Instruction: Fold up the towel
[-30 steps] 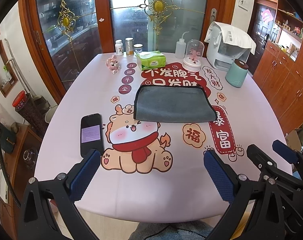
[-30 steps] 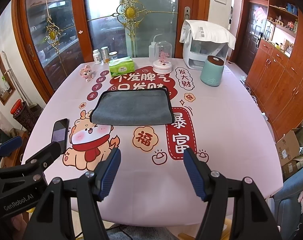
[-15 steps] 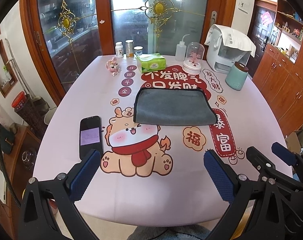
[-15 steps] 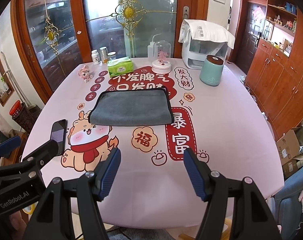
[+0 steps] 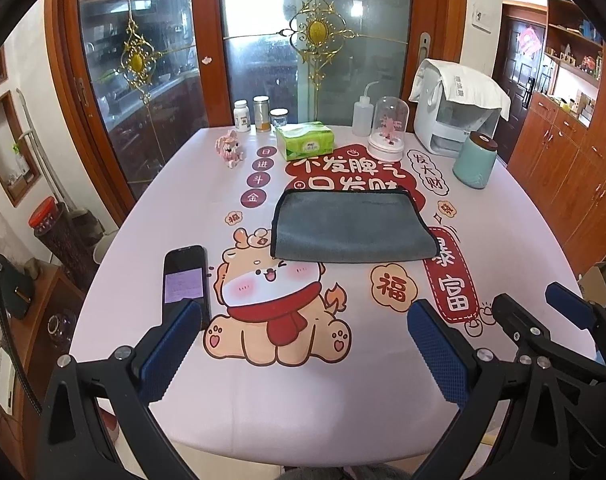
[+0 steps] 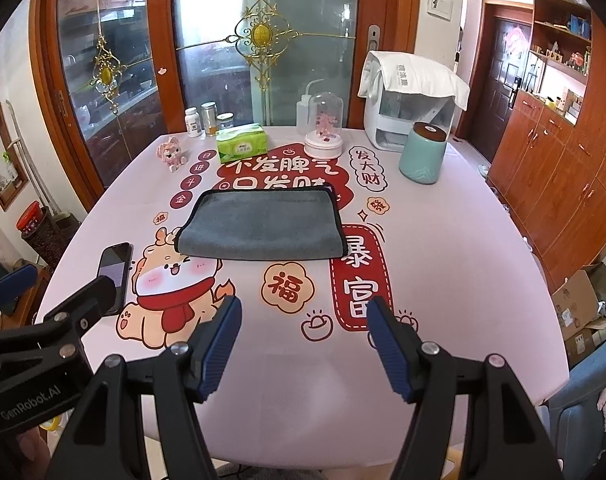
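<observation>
A grey towel (image 5: 351,226) with a dark edge lies flat, folded into a wide rectangle, in the middle of the pink printed tablecloth (image 5: 287,392); it also shows in the right wrist view (image 6: 263,226). My left gripper (image 5: 303,316) is open and empty, held above the table's near edge, well short of the towel. My right gripper (image 6: 301,312) is open and empty, also near the front edge, to the right of the left one. The right gripper shows in the left wrist view (image 5: 543,320), the left gripper in the right wrist view (image 6: 59,304).
A black phone (image 5: 185,280) lies on the left of the table. At the back stand a tissue box (image 5: 305,140), small bottles (image 5: 259,114), a pink figurine (image 5: 231,148), a glass dome (image 5: 387,128), a teal jar (image 5: 474,160) and a white appliance (image 5: 455,116). Wooden cabinets (image 6: 563,176) stand to the right.
Both grippers have drawn back and risen slightly from the table, so the towel looks a little smaller and farther. The towel has not moved and both grippers stay open.
</observation>
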`<state>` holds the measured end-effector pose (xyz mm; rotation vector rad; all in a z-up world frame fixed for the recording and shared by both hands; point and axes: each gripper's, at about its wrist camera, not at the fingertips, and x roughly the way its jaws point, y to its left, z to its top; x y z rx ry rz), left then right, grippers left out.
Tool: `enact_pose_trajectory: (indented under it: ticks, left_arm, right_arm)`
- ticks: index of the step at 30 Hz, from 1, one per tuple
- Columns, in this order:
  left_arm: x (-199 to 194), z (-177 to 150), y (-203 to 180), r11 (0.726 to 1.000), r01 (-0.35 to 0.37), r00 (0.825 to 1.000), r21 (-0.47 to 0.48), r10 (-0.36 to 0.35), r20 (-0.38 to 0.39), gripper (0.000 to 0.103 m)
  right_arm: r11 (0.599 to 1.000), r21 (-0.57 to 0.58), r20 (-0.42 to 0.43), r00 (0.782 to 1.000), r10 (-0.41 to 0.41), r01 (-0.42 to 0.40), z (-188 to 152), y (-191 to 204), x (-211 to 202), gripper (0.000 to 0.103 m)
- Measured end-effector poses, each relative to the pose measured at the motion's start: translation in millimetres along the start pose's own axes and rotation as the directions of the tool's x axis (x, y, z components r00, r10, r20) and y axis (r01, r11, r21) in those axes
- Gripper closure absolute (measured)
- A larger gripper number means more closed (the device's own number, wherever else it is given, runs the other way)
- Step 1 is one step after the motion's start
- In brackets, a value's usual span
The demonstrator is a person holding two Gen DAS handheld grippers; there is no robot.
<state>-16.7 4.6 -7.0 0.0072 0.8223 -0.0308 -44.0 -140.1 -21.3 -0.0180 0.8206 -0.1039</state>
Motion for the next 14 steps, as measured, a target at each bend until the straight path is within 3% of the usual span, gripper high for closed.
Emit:
enact_pose_trajectory:
  ticks: [14]
  left_arm:
    - [-11,-6,-13,0.999,-0.033,0.994,0.039,0.028,0.108,0.001]
  right_arm:
    - [0.999,-0.015,0.029,0.999,-0.03,0.03,-5,-5,6,0.037]
